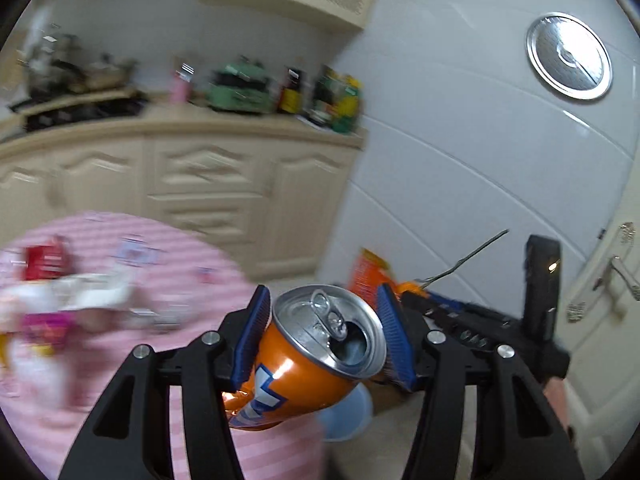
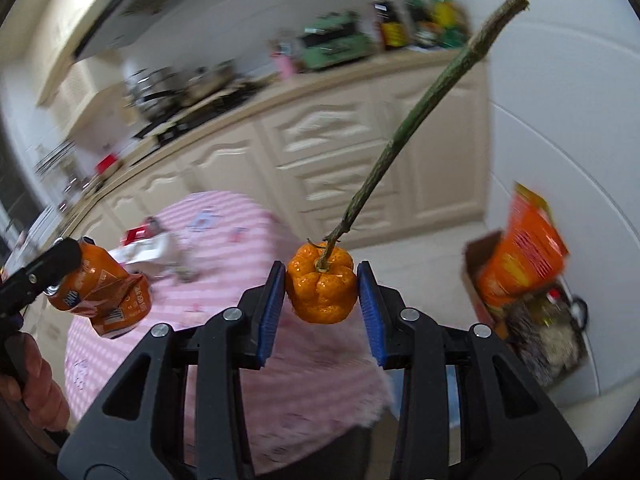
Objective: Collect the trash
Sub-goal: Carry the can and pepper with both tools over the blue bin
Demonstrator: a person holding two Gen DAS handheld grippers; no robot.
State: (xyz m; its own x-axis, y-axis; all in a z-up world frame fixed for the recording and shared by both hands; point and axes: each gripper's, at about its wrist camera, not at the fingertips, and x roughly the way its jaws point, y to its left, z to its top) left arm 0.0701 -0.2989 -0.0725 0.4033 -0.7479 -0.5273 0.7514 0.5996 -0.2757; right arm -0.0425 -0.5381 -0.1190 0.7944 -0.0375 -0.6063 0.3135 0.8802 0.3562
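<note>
My left gripper [image 1: 322, 334] is shut on a crushed orange drink can [image 1: 304, 364], its opened silver top facing the camera, held in the air past the table's edge. The same can [image 2: 104, 296] shows at the left of the right wrist view, in the other gripper's fingers above a hand. My right gripper [image 2: 321, 286] is shut on a small orange pumpkin-shaped fruit [image 2: 321, 288] with a long green stem [image 2: 404, 128] sticking up and to the right. More trash [image 1: 60, 292] lies on the pink striped tablecloth [image 1: 208, 280]: a red packet, white wrappers and a pink packet, all blurred.
Cream kitchen cabinets [image 1: 208, 184] with a cluttered counter run behind the table. A cardboard box [image 2: 524, 300] stuffed with an orange bag stands on the floor by the white tiled wall [image 1: 460, 160]. A pale blue bin [image 1: 348, 416] shows under the can. A door handle [image 1: 624, 272] is at the right.
</note>
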